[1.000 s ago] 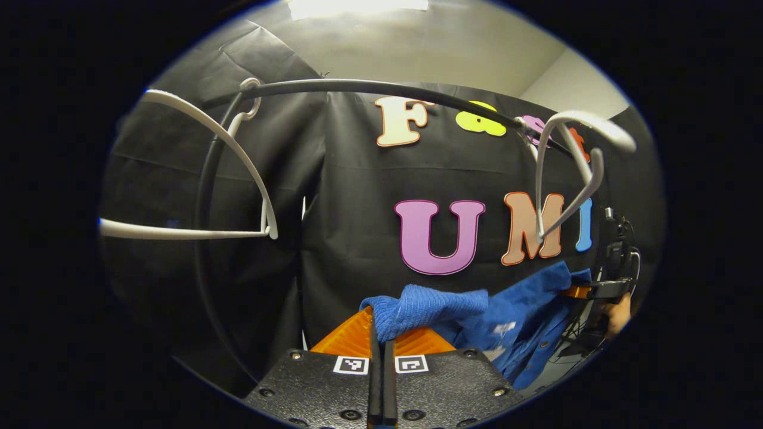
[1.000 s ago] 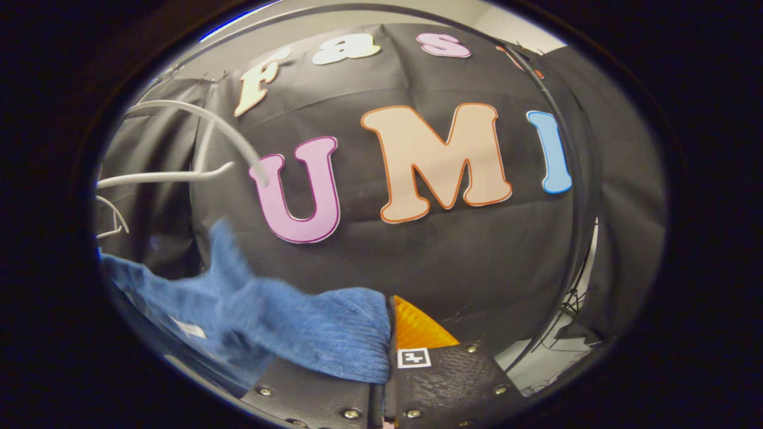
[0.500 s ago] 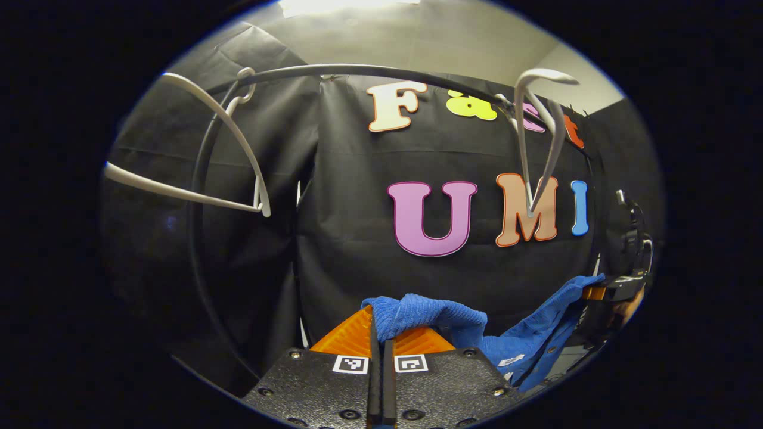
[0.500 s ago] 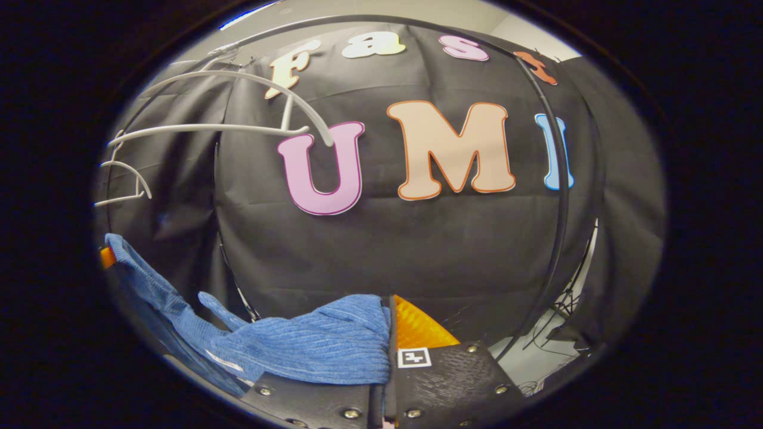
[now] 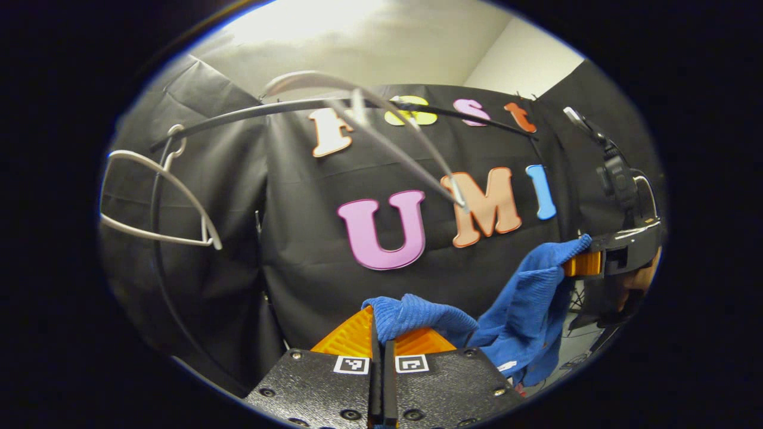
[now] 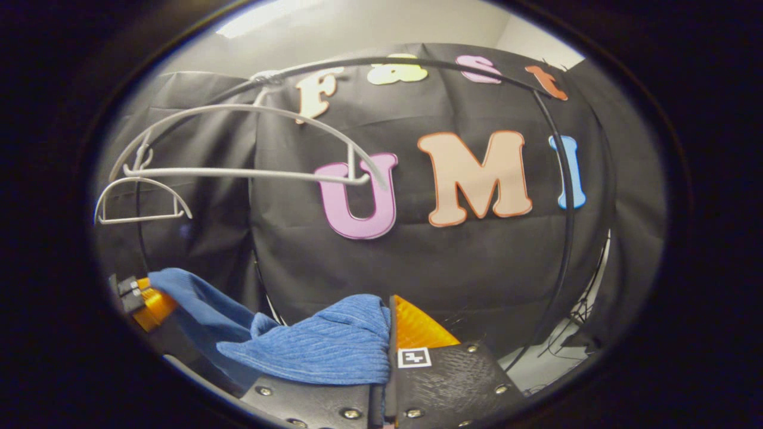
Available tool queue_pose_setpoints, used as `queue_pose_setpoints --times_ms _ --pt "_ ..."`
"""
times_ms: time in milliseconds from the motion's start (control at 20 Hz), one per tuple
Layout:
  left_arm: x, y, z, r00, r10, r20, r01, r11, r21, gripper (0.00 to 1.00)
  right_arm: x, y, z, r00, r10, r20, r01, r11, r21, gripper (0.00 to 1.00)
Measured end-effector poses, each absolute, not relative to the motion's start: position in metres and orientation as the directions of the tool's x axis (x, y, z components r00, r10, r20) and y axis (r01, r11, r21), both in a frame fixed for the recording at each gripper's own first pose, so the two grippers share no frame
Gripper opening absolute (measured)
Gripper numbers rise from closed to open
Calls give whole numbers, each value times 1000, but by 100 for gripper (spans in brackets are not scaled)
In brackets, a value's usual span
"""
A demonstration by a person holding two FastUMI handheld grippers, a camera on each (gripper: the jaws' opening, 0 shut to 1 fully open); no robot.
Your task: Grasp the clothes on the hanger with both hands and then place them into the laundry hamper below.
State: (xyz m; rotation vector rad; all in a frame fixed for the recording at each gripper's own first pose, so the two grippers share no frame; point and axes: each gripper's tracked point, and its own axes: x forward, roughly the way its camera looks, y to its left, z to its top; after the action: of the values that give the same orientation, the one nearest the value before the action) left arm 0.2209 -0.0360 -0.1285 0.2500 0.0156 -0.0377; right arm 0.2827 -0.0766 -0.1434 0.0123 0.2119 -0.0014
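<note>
Garment: we have the blue garment [image 5: 524, 310] off its hanger and slung between our two grippers; it sags in the middle and hangs in the air, below the rail.
Garment in the left gripper view: one bunched corner sits at 6 o'clock, right at the fingertips; the rest runs out toward 4 o'clock and up to 3 o'clock.
Garment in the right gripper view: a ribbed fold [image 6: 322, 348] lies at 6 o'clock over the near finger, and the cloth trails toward 8 o'clock.
Left gripper [image 5: 379, 333]: its fingers are pressed together on the bunched corner.
Right gripper [image 6: 390, 342]: clamped on the ribbed fold; from the left gripper view we see it [image 5: 581, 264] at 3 o'clock with the cloth's far corner pinched in it and a hand behind it.
Step in hand: we judge this to be the carry down to the hamper, which we cannot see here.
How to do it well: we keep both clamps tight, lower the two ends level and together, and let go only once the sagging middle is inside the hamper's rim.
Risk: the trailing hem may catch on the hamper's edge.
Empty hanger [image 6: 250, 143]: at 10 o'clock in the right gripper view, on the black rail [image 6: 417, 61], well above the cloth.
Second hanger [image 5: 158, 202]: at 9 o'clock in the left gripper view, also bare.
</note>
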Motion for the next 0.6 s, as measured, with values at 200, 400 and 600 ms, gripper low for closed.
queue_pose_setpoints --times_ms 200,400,600 --pt "224 -65 -110 997 -71 1 70 986 149 2 261 -85 -107 985 -51 -167 53 999 8 5" --pt "234 -84 -97 997 -75 -22 76 995 61 2 251 -98 -83 979 -146 -144 147 989 -8 5" --pt "244 -103 -82 996 -86 16 85 995 58 2 250 -98 -66 982 -160 -100 159 987 -23 5"
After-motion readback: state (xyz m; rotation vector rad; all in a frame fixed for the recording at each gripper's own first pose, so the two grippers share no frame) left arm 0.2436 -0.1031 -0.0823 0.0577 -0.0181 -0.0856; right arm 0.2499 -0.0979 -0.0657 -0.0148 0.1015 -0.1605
